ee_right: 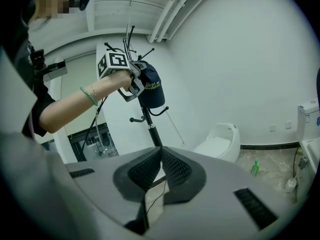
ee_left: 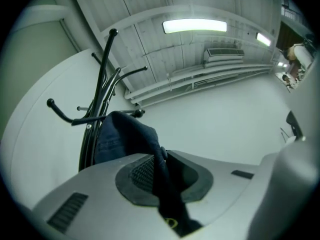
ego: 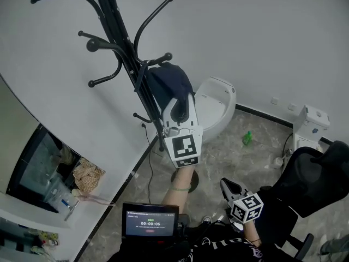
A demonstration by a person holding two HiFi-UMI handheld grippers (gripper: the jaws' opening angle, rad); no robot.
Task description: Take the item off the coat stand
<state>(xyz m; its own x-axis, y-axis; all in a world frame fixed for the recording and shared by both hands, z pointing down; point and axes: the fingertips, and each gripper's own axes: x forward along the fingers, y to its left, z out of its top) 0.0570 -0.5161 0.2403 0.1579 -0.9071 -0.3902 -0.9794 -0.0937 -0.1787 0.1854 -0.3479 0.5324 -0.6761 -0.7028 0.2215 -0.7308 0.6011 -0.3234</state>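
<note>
A: Status on the left tool (ego: 177,108)?

B: Clamped on a fold of the dark blue item (ego: 169,81), cloth pinched between the pads (ee_left: 142,171). Cap or bag, can't tell. It's still up on the coat stand (ego: 122,48), hanging by an upper hook (ego: 161,59), so not off yet.

A: Right tool (ego: 226,185)?

B: Low, near the person's body, well apart from the stand. Jaws together w/ nothing in them in the right gripper view (ee_right: 161,171).

A: What could go wrong?

B: Main risk IMO: the bite looks thin, just an edge of cloth. Pull hard and the fabric could slide out of the pads, leaving the item hanging, or dropping to the floor.

A: And a snag?

B: Likely if the pull goes straight out or down. The hooks curl up w/ ball ends, so the cloth would catch unless it's lifted up and over first.

A: Stand tipping?

B: Possible. Thin pole, nothing bracing it, since the right tool isn't on it. A caught item plus a sideways tug could rock it toward the toilet (ego: 218,105). There's also a cable (ego: 148,162) running down by the pole. Don't drag that.
</note>
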